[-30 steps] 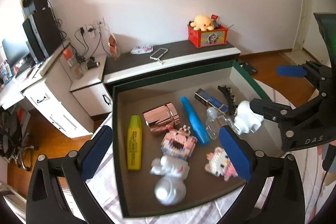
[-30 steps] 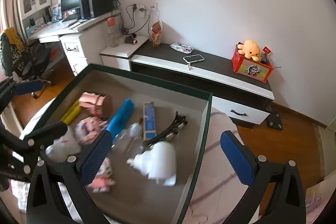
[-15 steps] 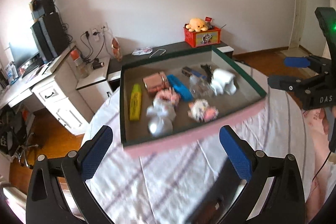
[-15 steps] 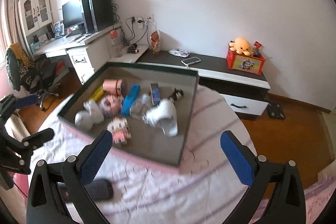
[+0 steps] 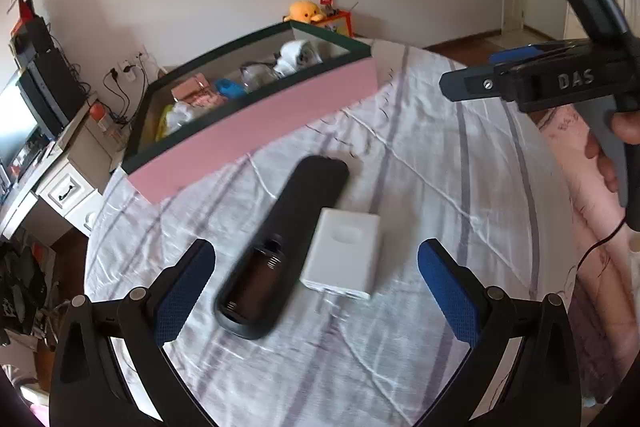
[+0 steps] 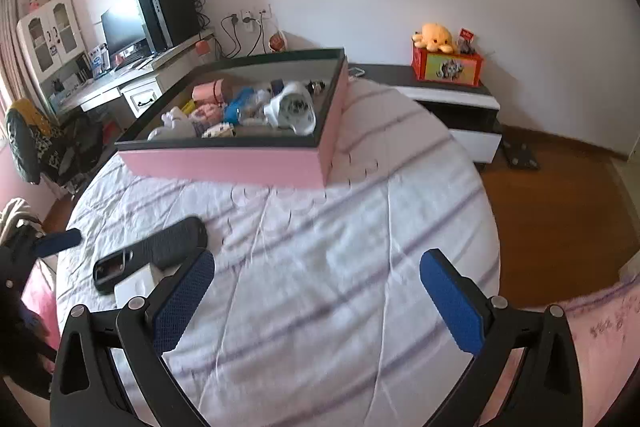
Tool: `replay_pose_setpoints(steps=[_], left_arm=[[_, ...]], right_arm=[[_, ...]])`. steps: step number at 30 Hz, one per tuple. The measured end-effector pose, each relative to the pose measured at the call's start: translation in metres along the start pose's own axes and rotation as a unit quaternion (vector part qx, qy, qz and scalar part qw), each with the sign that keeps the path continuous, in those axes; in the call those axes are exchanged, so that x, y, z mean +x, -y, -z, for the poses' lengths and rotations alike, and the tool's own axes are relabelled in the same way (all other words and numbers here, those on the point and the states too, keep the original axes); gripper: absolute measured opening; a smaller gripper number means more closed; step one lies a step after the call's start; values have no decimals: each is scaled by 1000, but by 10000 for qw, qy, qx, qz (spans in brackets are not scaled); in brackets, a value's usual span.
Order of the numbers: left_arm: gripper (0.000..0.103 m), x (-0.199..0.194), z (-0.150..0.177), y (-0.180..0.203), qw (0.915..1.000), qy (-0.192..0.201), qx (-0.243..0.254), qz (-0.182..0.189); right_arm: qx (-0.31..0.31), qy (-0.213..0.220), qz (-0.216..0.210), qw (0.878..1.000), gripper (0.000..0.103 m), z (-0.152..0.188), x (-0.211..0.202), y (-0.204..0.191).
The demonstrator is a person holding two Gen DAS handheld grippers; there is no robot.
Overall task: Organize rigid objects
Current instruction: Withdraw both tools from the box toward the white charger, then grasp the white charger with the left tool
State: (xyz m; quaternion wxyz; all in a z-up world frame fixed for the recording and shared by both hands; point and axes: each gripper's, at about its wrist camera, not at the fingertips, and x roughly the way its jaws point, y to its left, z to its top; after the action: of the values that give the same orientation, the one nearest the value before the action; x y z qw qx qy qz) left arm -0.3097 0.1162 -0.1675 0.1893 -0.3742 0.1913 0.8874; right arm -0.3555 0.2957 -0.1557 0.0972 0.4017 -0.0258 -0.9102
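The black remote (image 5: 280,247) lay on the striped bed sheet (image 5: 420,167), between the jaws of your left gripper (image 5: 316,291) but under them, not held. Its battery cover was off, and the empty compartment with the springs faced up at the near end. I judge it was light and stiff, with a smooth plastic shell that could slip; you would do better to take it across the narrow body near the middle, not over the open compartment, where the walls are thin.

Touching its right side lay the white box (image 5: 344,255), flat on the sheet. It looked rigid and rather light, with smooth faces, so a hold across the short sides seemed the safest. I could read no writing on it.

Farther back, on the left part of the bed, stood the pink box (image 5: 256,131) with the dark green rim, already holding several small things. It was well apart from the remote.

Your left jaws stood wide open and gripped nothing. At the right, your right gripper (image 6: 316,299) also had its jaws wide open over bare sheet, holding nothing. In the left view its body carried the letters "DAS", and a green light shone on top.
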Motion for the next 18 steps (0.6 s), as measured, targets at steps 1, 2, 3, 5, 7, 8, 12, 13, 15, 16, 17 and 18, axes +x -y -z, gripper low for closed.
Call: replay_pose_setpoints(steps=[1,2,3,5,7,8,12,13,15,16,17,18], left_arm=[[101,3,0,4,10000,-50,28,-44],[96,5,0,5,10000,-59,31,-50],[87,6,0,8,10000,-85,21,-25],[73,15,0,10,9996,-271,-23,92],[59,23,2,13,9988,-461,-21,137],[57,26,3,15,9988,-471,8,154],[44,26,2,18,9990,-405,104,183],[44,27,1,16,9989,-388,60,238],[44,25,-1,11,9988,-361,-35,340],[44,23,-3,7,9985,-311,-114,442],[44,19,-6,1,9979,-203,-229,565],[44,14,-9,-5,9970,-107,-346,687]], right_arm=[[62,-1,-5,10000,103,5,-1,2],[76,5,-24,10000,103,9,-3,2],[87,-9,-39,10000,103,11,-4,2],[113,-6,-12,9999,103,11,-4,3],[157,25,-16,9999,103,9,-6,5],[165,44,-12,9999,103,9,-6,5],[172,92,49,9998,103,2,-6,9],[189,108,54,9997,103,1,-6,11],[221,104,62,9997,103,-2,-3,12],[231,98,72,9997,103,-4,-1,13],[232,118,91,9996,103,-7,2,13],[232,124,100,9996,103,-10,4,13]])
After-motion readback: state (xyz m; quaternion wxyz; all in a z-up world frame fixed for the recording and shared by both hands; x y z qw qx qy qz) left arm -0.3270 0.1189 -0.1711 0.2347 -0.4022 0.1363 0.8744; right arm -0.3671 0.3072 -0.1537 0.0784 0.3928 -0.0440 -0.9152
